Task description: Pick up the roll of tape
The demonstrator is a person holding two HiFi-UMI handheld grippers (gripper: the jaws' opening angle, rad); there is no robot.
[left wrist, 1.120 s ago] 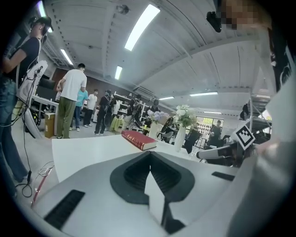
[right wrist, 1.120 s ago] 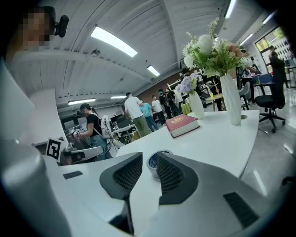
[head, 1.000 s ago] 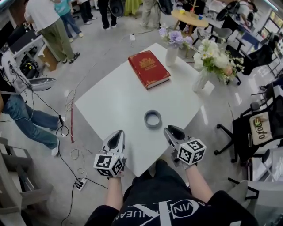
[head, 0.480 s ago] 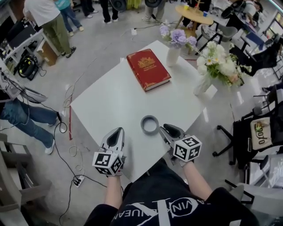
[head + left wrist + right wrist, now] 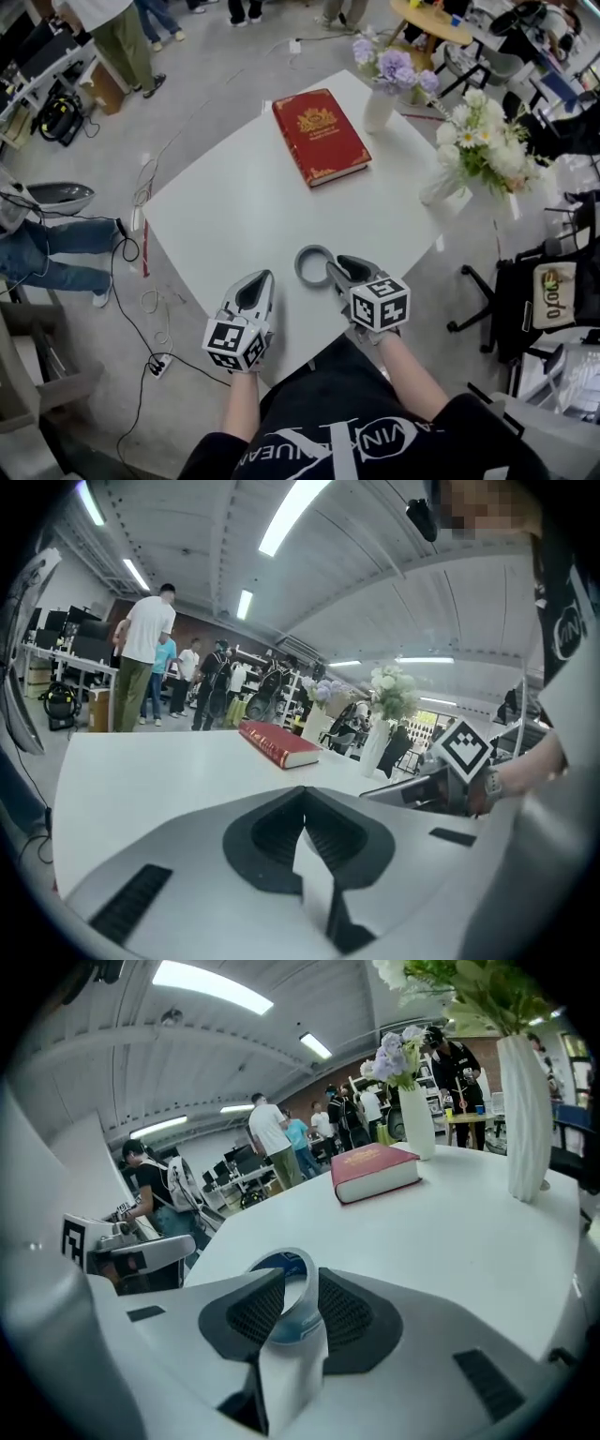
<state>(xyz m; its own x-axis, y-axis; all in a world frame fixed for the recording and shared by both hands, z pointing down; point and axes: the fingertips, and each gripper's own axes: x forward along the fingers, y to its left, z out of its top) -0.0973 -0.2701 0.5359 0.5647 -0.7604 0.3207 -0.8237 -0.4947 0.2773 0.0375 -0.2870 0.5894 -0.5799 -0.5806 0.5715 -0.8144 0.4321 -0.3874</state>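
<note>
Two grippers. Right gripper [image 5: 331, 266] jaws, just now opening, stand apart astride the wall of the tape roll [image 5: 302, 1305]; left gripper [image 5: 264, 276] jaws meet.

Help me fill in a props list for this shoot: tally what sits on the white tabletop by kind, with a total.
Red book: 1
Roll of tape: 1
Vases of flowers: 2, the purple-flowered vase and the white-flowered vase
Total: 4
</note>
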